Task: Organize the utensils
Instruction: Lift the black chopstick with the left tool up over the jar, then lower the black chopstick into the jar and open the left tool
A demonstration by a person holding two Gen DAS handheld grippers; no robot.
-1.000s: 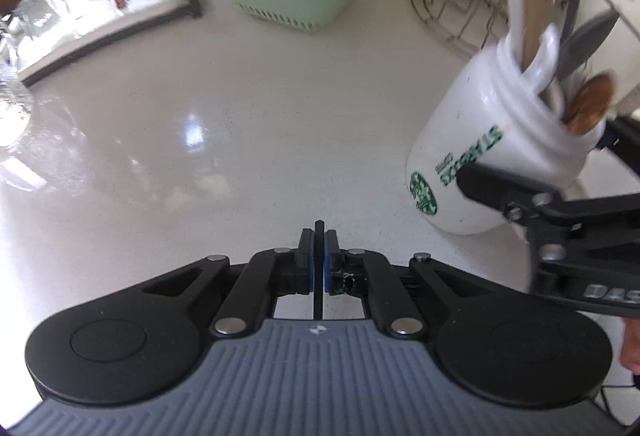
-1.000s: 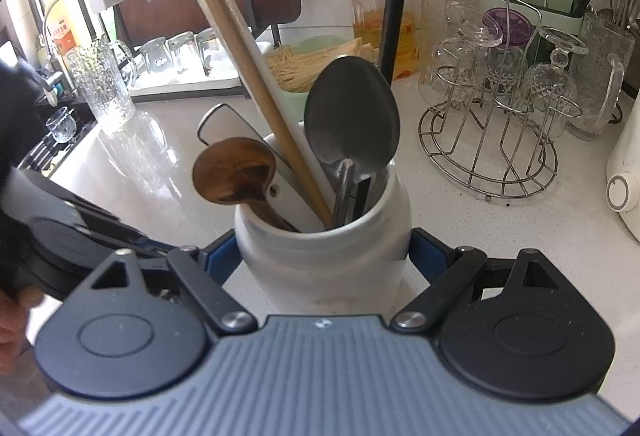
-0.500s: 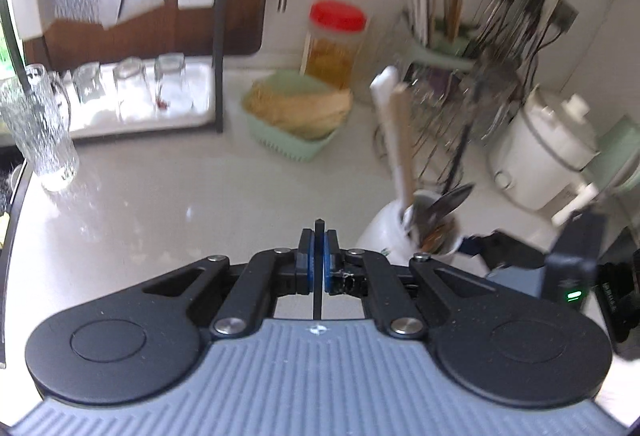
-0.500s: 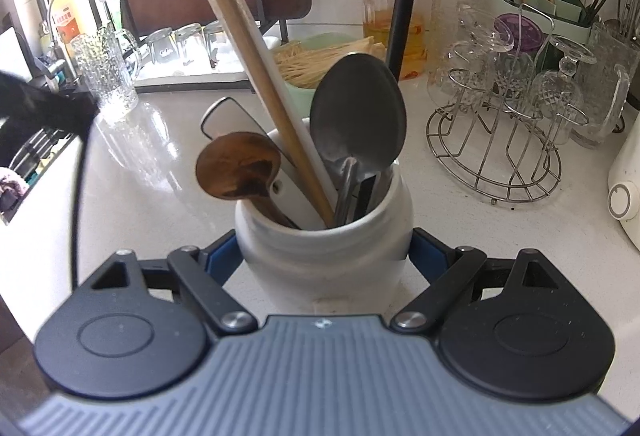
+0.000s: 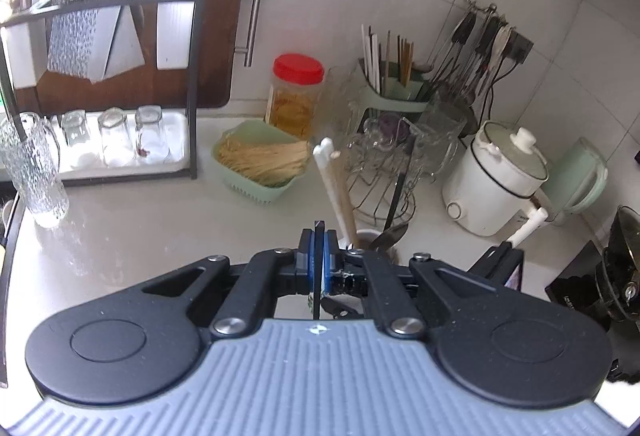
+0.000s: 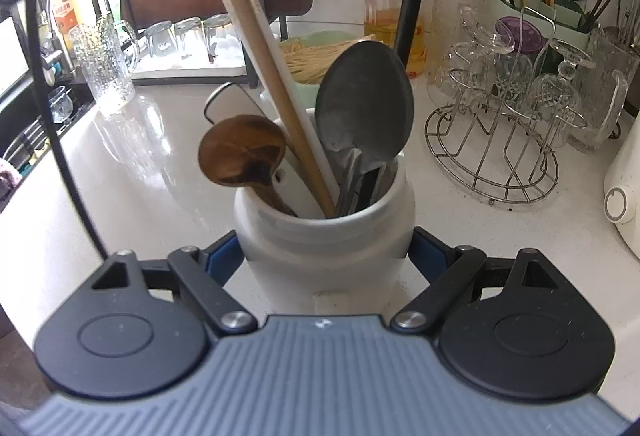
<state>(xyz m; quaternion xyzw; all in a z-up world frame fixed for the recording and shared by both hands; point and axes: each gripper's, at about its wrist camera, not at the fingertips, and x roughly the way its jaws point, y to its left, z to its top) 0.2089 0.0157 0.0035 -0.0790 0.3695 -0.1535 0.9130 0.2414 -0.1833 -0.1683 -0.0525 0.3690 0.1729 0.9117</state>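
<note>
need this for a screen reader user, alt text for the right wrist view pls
The right gripper clamps a white ceramic jar on a white counter; the jar holds a wooden spoon, a metal spoon and long wooden and white handles. Behind stand a wire glass rack and a red-lidded jar.

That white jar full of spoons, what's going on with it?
A person is tidying kitchen utensils with two hand-held gripping tools. The right tool is clamped around the white jar, which stands on the countertop holding a wooden spoon, a metal spoon and long wooden sticks. The left tool is shut, empty, and raised above the counter.
</note>
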